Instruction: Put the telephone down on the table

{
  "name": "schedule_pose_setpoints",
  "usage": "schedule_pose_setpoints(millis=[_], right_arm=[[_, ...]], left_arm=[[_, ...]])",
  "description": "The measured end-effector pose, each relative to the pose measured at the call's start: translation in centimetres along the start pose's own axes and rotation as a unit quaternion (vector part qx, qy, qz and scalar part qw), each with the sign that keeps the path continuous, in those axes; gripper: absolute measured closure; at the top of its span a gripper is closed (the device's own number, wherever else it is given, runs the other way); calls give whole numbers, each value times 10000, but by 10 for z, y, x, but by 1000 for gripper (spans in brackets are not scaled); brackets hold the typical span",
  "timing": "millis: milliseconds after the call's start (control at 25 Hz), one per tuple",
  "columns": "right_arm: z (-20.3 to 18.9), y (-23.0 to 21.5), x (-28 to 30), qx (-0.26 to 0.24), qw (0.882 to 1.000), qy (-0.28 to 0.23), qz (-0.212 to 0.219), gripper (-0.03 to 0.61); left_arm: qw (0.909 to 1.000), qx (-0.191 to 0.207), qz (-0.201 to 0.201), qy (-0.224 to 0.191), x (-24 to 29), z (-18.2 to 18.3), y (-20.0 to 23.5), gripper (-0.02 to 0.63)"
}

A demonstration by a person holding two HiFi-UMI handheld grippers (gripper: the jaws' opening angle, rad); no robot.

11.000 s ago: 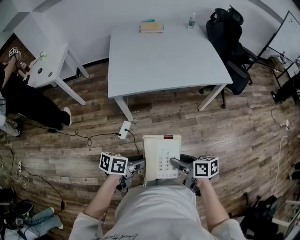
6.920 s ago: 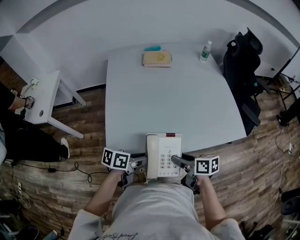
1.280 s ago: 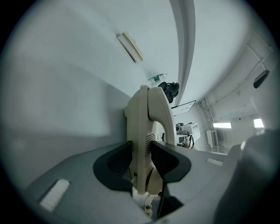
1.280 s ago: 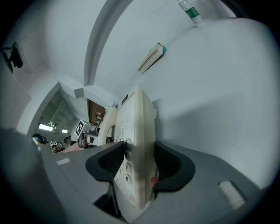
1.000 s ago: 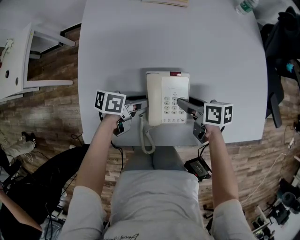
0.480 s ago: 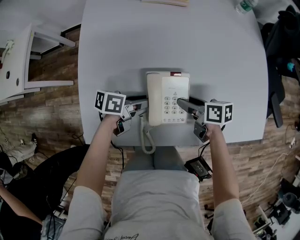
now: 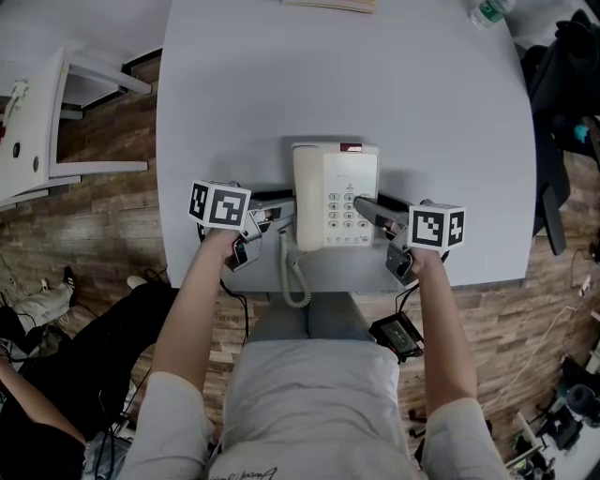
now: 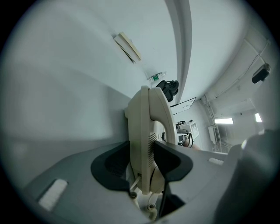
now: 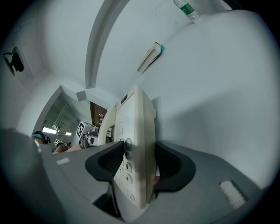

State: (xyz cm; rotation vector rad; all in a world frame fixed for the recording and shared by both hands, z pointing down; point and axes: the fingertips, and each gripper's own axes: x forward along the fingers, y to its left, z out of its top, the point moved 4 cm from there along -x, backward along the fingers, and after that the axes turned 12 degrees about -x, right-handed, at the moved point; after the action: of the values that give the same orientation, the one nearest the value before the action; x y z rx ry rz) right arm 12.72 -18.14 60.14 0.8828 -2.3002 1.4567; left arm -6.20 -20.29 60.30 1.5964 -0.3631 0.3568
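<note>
Left claw (image 7: 281,208) is standing released, its jaws having just been opening astride the left edge of the cream telephone (image 7: 336,197), which is lying flat by the near edge of the grey bench (image 7: 234,94), while the right claw (image 7: 367,208) is grasping its right edge.

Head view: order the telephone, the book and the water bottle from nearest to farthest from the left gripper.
1. Telephone: right at it, its left edge between the jaws of the left gripper, which have just been opening.
2. Book: middle of the table at its far edge.
3. Water bottle: far right corner.
</note>
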Motion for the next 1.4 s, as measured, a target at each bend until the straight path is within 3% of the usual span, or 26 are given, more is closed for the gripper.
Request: schedule_pose_setpoints(millis=[800,1400], right_arm=[[1,0,-7,21,9999,-113,-2,347],[4,11,-25,-256,9992,-224,-207,379]], left_arm=[[9998,41,170,-131,-19,2,8,430],[9995,162,164,-207,-31,-5,-6,440]])
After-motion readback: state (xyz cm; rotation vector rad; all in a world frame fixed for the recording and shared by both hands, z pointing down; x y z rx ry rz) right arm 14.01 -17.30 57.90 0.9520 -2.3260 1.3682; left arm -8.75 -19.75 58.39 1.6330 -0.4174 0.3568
